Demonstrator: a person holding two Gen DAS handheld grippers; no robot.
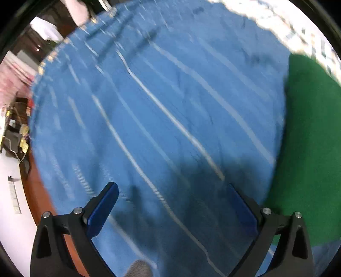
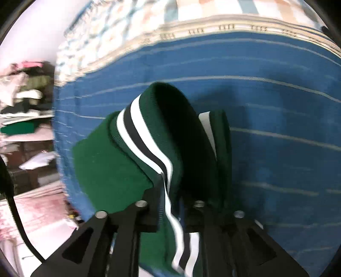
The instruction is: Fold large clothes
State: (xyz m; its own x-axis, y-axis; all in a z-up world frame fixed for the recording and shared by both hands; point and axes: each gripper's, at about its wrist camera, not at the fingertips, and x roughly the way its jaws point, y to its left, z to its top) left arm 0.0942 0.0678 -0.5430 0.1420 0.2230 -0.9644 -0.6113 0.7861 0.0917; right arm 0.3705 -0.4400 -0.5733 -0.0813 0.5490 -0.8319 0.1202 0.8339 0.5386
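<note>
A green garment (image 2: 110, 162) with a ribbed band striped white and black (image 2: 145, 136) hangs from my right gripper (image 2: 170, 191), which is shut on the band and holds it above a blue bedsheet with thin white stripes (image 2: 277, 106). In the left wrist view part of the green garment (image 1: 309, 149) lies on the blue sheet (image 1: 149, 106) at the right. My left gripper (image 1: 170, 198) is open and empty, low over the sheet, left of the green cloth. Both views are blurred by motion.
A checked bedcover (image 2: 191, 12) lies beyond the sheet's patterned border. Piles of clothes (image 2: 23, 93) sit on shelves at the left. The brown bed edge (image 1: 36, 187) and white floor show at the left of the left wrist view.
</note>
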